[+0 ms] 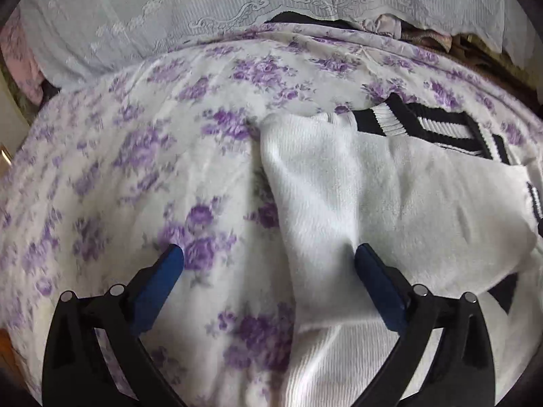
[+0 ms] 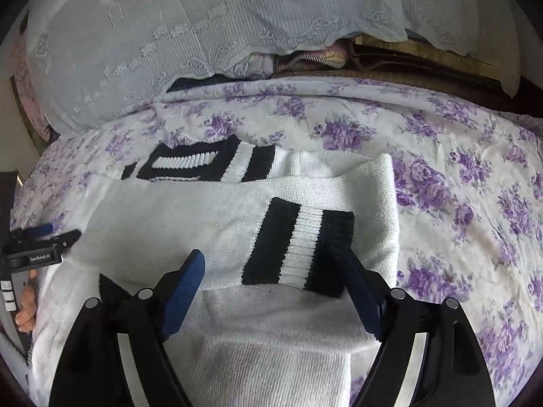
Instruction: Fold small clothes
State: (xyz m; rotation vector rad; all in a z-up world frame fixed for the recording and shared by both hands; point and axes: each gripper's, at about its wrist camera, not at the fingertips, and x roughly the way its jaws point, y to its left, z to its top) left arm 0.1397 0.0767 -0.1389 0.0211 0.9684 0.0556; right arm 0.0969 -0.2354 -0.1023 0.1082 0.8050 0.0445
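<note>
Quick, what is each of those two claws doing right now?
Left gripper: open, holding nothing.
Right gripper: open over the white sweater, gripping nothing.

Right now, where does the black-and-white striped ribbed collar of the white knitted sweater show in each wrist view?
Left wrist view: black-and-white striped ribbed collar at upper right, beyond the folded white knitted sweater.
Right wrist view: collar at centre left, above the folded sleeve.
Shared landmark: the purple-flowered white bedsheet.

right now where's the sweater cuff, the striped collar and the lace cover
sweater cuff (image 2: 298, 244), right wrist view, on the white stripe between the black bands
striped collar (image 2: 200, 164), right wrist view, on the black and white ribbing
lace cover (image 1: 169, 17), left wrist view, on its pale patterned cloth
</note>
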